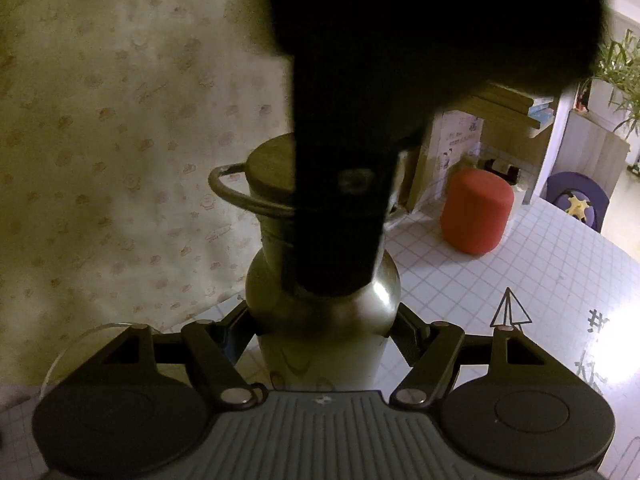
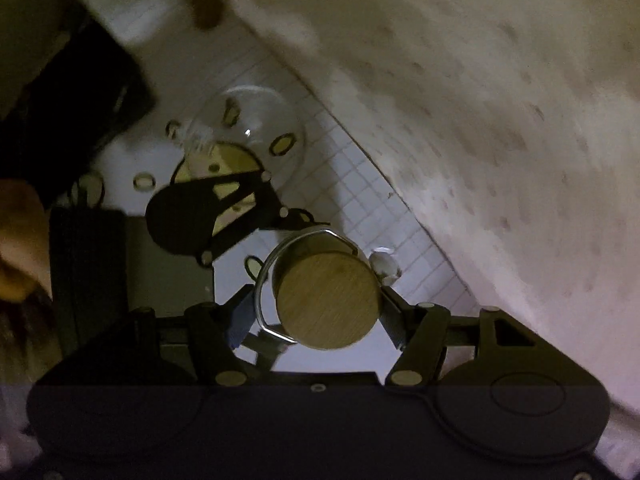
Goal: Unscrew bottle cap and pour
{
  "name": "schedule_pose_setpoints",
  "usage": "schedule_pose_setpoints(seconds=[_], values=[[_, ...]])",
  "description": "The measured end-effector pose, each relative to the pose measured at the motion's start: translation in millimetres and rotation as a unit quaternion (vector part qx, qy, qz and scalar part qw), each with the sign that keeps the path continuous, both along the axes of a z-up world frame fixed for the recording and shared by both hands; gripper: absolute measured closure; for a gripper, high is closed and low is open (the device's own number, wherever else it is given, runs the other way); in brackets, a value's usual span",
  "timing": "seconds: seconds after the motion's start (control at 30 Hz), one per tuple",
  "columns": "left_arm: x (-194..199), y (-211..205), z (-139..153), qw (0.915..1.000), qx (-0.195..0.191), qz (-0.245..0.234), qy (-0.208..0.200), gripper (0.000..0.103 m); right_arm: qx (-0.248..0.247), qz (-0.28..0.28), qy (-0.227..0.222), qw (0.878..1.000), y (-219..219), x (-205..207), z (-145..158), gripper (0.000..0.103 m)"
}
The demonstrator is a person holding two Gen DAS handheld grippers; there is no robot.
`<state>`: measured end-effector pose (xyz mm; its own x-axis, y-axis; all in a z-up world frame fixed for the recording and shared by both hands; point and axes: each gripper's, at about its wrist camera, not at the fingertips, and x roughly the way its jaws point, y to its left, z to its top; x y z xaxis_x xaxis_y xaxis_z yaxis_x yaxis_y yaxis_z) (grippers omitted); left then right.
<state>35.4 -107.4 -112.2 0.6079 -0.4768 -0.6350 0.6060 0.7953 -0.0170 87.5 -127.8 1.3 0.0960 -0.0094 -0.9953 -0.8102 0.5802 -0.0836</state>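
A steel bottle (image 1: 320,320) stands upright on the white grid-patterned table (image 1: 520,272), and my left gripper (image 1: 322,322) is shut on its body just below the shoulder. Its cap (image 2: 328,300) has a round wooden top and a wire loop handle (image 2: 262,280). My right gripper (image 2: 320,316) comes down from above, its fingers pressed against both sides of the cap. In the left wrist view one dark finger (image 1: 336,232) of that gripper hides most of the cap. A clear glass (image 2: 248,128) stands on the table beyond the bottle. The left gripper's black linkage (image 2: 208,216) shows under the cap.
A floral-print cloth (image 1: 100,120) hangs close behind the bottle. A red cylindrical stool (image 1: 476,212), stacked books (image 1: 508,108) and a green plant (image 1: 624,68) lie beyond the table's far right. A person's hand (image 2: 20,236) is at the left edge.
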Motion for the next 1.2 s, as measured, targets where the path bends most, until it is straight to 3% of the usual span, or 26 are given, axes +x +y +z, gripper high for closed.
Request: schedule_pose_setpoints(seconds=[0.1, 0.27, 0.47, 0.57, 0.67, 0.87, 1.03, 1.13, 1.2], values=[[0, -1, 0, 1.0000, -0.001, 0.002, 0.002, 0.033, -0.005, -0.005, -0.002, 1.000, -1, 1, 1, 0.037], [-1, -1, 0, 1.0000, -0.001, 0.001, 0.006, 0.033, 0.017, -0.091, 0.018, 0.996, -10, 12, 1, 0.034], [-4, -4, -1, 1.0000, 0.000, 0.001, 0.006, 0.033, 0.079, -0.247, 0.034, 0.965, -32, 28, 11, 0.026], [-6, -3, -1, 1.0000, 0.000, 0.002, 0.006, 0.033, 0.096, -0.368, 0.028, 0.925, -48, 33, 11, 0.026], [-6, -5, -1, 1.0000, 0.001, 0.004, 0.007, 0.033, 0.118, -0.474, 0.023, 0.872, -64, 32, 9, 0.026], [-2, -9, -2, 1.0000, 0.001, -0.003, 0.007, 0.033, 0.140, -0.588, 0.031, 0.796, -76, 25, 4, 0.026], [-1, -5, -3, 1.0000, 0.001, -0.006, 0.007, 0.033, 0.148, -0.642, 0.034, 0.752, -80, 20, 1, 0.028], [-1, -5, -3, 1.0000, 0.001, -0.007, 0.007, 0.033, 0.146, -0.669, 0.022, 0.729, -82, 19, 2, 0.034], [0, -4, -2, 1.0000, 0.001, -0.006, 0.007, 0.033, 0.143, -0.677, 0.018, 0.721, -82, 19, 0, 0.035]])
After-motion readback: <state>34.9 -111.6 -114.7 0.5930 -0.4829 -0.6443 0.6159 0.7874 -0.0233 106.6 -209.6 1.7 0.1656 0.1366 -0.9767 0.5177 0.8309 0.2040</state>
